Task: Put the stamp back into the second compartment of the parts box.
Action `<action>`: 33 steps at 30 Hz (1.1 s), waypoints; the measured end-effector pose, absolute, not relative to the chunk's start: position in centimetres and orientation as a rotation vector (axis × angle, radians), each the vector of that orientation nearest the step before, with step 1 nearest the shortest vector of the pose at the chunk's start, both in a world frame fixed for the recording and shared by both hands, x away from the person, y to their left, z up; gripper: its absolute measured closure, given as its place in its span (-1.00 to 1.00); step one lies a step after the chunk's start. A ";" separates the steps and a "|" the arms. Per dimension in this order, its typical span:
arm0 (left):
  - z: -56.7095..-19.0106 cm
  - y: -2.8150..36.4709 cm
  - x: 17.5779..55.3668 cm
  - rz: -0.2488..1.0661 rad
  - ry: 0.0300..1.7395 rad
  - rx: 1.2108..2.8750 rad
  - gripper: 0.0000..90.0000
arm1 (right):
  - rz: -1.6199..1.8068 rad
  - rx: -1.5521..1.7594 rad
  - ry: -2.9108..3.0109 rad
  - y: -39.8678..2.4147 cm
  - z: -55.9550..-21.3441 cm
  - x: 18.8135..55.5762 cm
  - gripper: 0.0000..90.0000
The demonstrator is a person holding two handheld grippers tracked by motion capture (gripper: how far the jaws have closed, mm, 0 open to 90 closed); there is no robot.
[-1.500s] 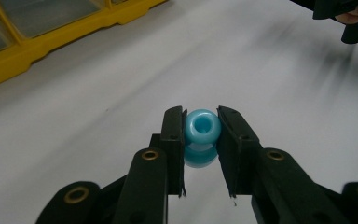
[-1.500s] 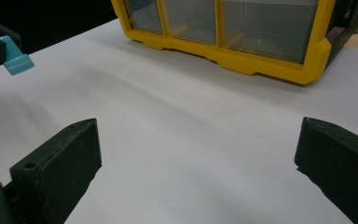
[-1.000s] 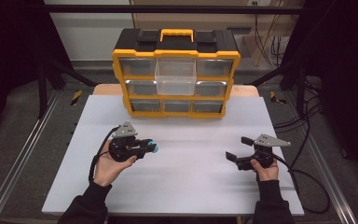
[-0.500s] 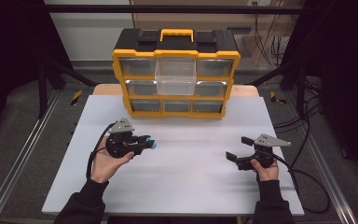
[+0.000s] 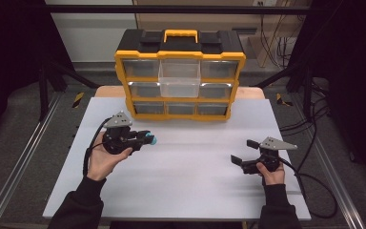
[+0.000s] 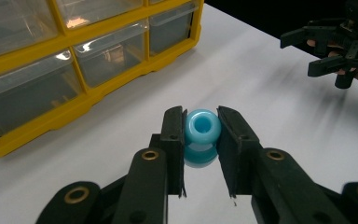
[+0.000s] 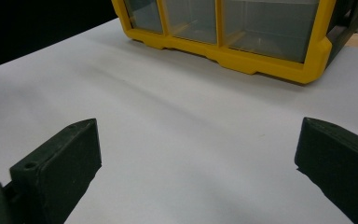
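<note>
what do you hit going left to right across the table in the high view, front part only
left gripper → blue bead pinched at its tips → bare white tabletop → right gripper, jaws apart

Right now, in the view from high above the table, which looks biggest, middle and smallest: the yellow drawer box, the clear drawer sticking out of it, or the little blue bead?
1. Yellow drawer box, easily largest.
2. Clear drawer, pulled out of it.
3. Blue bead, tiny, held in the left gripper.
</note>
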State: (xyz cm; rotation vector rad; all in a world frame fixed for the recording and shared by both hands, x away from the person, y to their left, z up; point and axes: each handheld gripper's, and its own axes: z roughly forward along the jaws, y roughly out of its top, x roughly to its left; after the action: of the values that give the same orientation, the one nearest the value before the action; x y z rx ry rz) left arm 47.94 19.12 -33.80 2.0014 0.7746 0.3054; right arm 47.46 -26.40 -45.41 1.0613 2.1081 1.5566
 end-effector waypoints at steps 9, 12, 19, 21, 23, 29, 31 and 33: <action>-32.5 19.2 48.3 0.322 0.769 2.006 0.60 | 1.561 1.060 2.105 -26.4 -45.4 47.4 -0.98; -32.1 19.4 48.4 0.324 0.771 2.000 0.60 | 1.562 1.062 2.104 -26.5 -45.4 47.4 -0.98; -30.7 19.3 48.4 0.339 0.759 2.002 0.60 | 1.561 1.064 2.104 -26.4 -45.4 47.4 -0.98; -30.3 19.2 48.4 0.346 0.756 2.000 0.60 | 1.558 1.057 2.107 -26.4 -45.4 47.4 -0.98; -29.9 19.2 48.5 0.352 0.753 1.999 0.60 | 1.561 1.061 2.105 -26.4 -45.4 47.4 -0.98; -28.8 19.2 48.7 0.356 0.745 1.991 0.60 | 1.561 1.062 2.105 -26.5 -45.4 47.4 -0.98; -28.5 19.2 48.7 0.359 0.742 1.992 0.60 | 1.561 1.062 2.105 -26.5 -45.4 47.4 -0.98; -28.2 19.2 48.7 0.359 0.739 1.988 0.60 | 1.562 1.062 2.106 -26.4 -45.4 47.4 -0.98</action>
State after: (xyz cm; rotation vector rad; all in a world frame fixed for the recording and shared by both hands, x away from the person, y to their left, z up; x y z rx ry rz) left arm 48.71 19.17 -28.23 1.9879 0.7391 0.3591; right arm 47.43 -26.45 -45.36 1.0619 2.1065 1.5615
